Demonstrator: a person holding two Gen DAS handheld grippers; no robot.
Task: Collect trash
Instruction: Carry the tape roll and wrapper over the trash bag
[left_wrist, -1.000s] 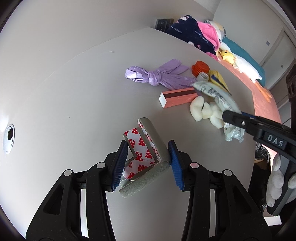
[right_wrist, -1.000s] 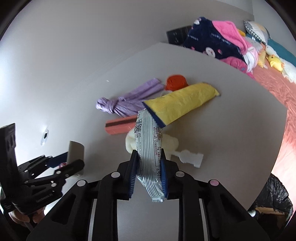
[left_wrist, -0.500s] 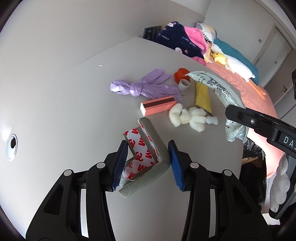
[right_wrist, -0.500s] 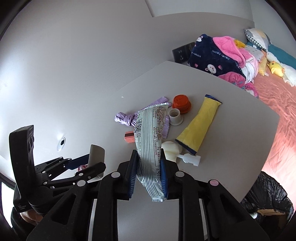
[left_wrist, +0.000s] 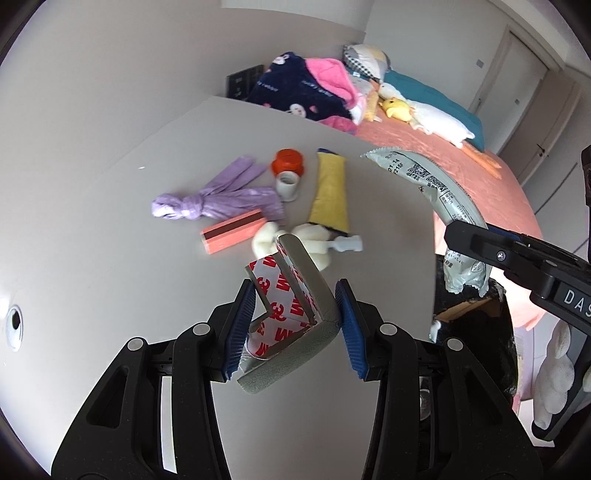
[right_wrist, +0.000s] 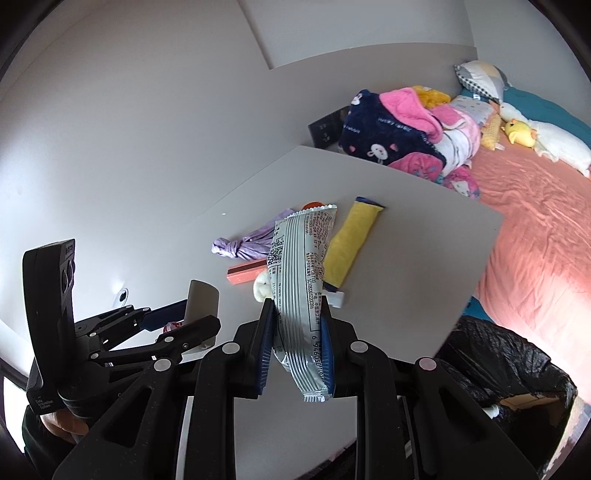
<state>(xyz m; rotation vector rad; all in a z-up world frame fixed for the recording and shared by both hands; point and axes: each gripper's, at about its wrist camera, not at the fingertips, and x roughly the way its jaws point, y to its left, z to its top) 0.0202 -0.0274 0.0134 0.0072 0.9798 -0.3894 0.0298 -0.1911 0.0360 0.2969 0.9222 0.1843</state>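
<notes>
My left gripper (left_wrist: 293, 314) is shut on a grey foam corner piece (left_wrist: 295, 295) lined with red-and-white tape, held above the grey table (left_wrist: 110, 240). My right gripper (right_wrist: 295, 325) is shut on a silver snack wrapper (right_wrist: 301, 266), lifted over the table's near right edge; the wrapper also shows in the left wrist view (left_wrist: 432, 188). On the table lie a purple knotted bag (left_wrist: 214, 199), a pink box (left_wrist: 232, 236), an orange cap (left_wrist: 288, 160), a small white cup (left_wrist: 287, 186), a yellow tube (left_wrist: 330, 195) and a white crumpled piece (left_wrist: 314, 243).
A black trash bag (right_wrist: 498, 369) stands open beside the table's right edge, also in the left wrist view (left_wrist: 476, 332). A bed with a pink cover (right_wrist: 535, 221), blankets and plush toys lies beyond. A grey wall stands behind the table.
Both grippers have risen and pulled back from the table with their items. The silver wrapper has moved right, toward the black trash bag.
</notes>
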